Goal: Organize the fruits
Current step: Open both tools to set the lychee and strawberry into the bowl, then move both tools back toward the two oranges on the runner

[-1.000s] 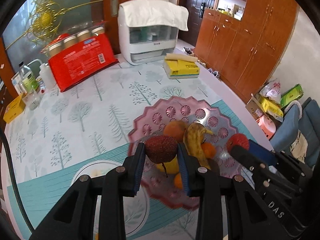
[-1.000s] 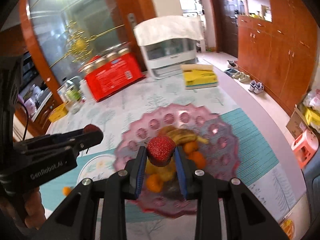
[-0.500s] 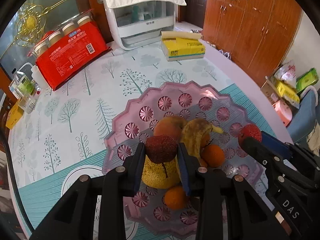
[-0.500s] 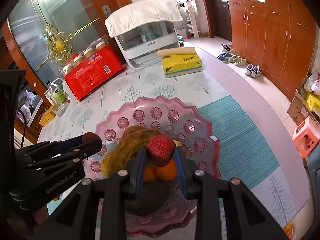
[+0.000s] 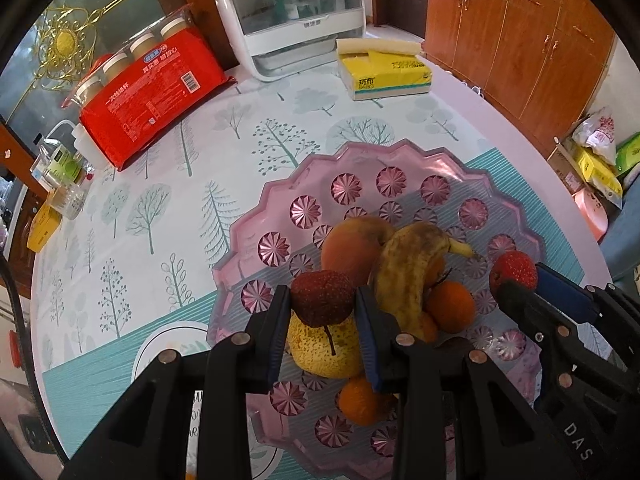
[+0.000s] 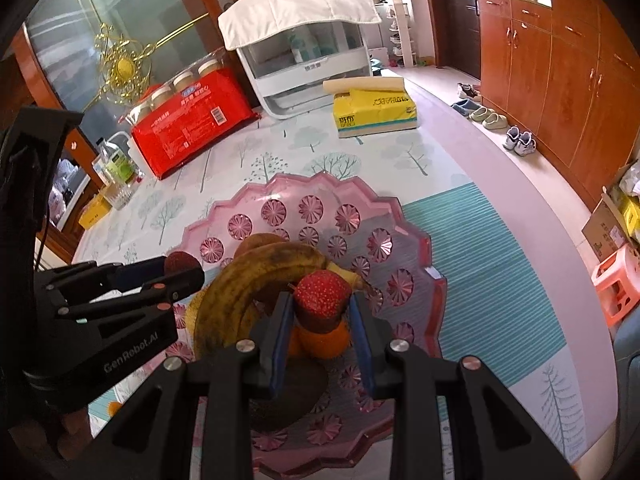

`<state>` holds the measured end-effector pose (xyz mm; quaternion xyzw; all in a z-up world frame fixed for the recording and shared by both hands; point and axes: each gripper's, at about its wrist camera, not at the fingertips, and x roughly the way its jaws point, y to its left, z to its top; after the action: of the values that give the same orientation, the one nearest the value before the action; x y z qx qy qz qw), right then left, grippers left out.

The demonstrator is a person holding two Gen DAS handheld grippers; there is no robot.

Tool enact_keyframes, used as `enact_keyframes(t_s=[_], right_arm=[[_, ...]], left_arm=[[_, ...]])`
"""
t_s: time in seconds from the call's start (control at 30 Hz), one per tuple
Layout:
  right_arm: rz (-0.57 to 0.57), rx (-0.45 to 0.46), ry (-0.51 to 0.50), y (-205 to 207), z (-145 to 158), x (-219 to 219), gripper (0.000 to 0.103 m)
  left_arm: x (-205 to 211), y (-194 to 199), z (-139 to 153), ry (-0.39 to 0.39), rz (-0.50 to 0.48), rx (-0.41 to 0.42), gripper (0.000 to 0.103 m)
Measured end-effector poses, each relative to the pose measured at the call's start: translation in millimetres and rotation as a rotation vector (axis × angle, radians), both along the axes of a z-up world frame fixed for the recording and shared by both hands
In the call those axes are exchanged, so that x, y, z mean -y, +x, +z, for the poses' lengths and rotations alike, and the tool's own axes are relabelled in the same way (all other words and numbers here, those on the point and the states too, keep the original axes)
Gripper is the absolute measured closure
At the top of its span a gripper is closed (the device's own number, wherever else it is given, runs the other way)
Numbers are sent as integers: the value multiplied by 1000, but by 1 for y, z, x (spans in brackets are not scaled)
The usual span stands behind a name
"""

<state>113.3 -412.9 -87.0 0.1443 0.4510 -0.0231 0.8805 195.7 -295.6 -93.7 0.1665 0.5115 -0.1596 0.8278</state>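
While each of the two tongs pinches one bumpy red lychee, the left tongs holding a darker lychee and the right tongs a brighter lychee, both hang over the scalloped pink plate, which carries one spotted banana and three oranges

Left gripper: black plastic linkage arms, round silver rivets, blue pads lining both fingers, white "GenRobot.AI" lettering on its body. Right gripper: same black frame, silver rivets, blue pads, white "DAS" marking on side.
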Motion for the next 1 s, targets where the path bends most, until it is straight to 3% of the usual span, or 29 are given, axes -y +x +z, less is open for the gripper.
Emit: enact_keyframes(t_s=[0.13,0.23,0.3,0.43,1.0], right_arm=[[16,-7,-6,-1,-1,-4,70],[19,-2,-16,-3,0,-6,57],[17,3,-18,-5,1,-6,56],[9,1,-12,-8,1,-6,54],[-1,-5,-5,-15,-1,-12,53]], left_arm=[[-2,-2,-2,3,8,-14,70],[-5,-5,-1,9,18,-7,57],[-7,-7,1,13,28,7,45],[-15,-8,4,-5,53,14,28],[-33,-18,7,-15,86,27,27]])
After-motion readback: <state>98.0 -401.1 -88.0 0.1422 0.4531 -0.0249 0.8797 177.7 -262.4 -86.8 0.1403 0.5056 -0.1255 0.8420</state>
